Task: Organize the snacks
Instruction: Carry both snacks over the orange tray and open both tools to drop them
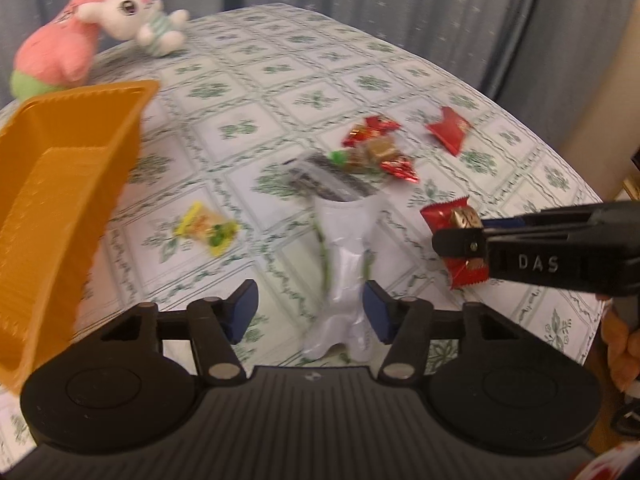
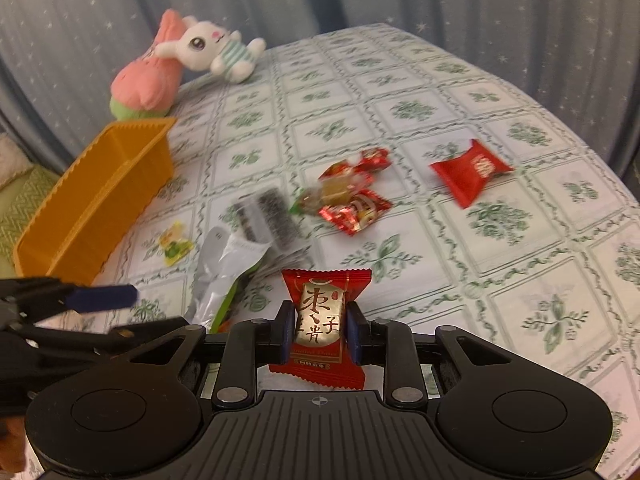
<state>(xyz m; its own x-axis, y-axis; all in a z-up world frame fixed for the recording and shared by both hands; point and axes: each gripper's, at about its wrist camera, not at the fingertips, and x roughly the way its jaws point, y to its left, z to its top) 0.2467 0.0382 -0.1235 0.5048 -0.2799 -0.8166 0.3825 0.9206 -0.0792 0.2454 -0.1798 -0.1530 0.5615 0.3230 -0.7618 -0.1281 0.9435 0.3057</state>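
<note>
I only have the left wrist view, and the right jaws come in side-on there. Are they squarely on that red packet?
Observer: Yes. The right wrist view shows the right gripper with a pad pressed on each side of the red packet, flanking its gold label.
Operator: Are my left jaws clamped on the white bag?
Observer: No. From that side, bare tablecloth shows between the left gripper's upper pad and the white bag.
Operator: Is there anything past the tray?
Observer: Green woven fabric lies beyond the orange tray, off the table.
</note>
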